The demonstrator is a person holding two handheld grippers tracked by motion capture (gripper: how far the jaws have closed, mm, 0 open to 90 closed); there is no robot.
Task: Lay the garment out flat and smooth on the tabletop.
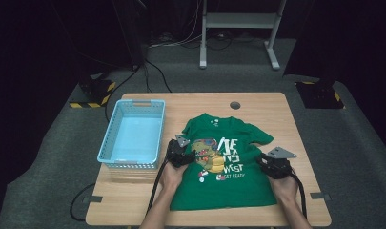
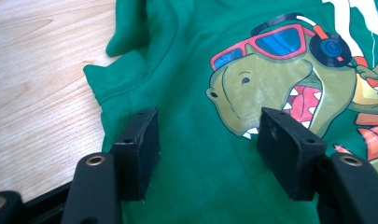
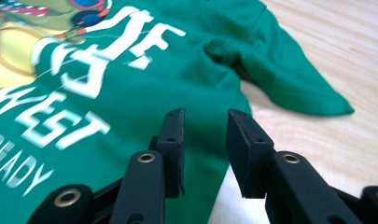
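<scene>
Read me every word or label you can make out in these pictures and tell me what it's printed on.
"WEST": white print on the green T-shirt, read in the right gripper view.
"READY": smaller white line under it on the shirt, its start cut off there; the high view suggests "GET READY".
Large white letters above "WEST": too distorted to read.
Small neck label: too small.

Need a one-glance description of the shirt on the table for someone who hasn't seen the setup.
On the light wooden table, right of the pale blue plastic basket, a green short-sleeved T-shirt lies flat, front up, between the left gripper and right gripper. It alone is cloth, printed with a sunglasses-wearing cartoon dinosaur and white lettering.
</scene>
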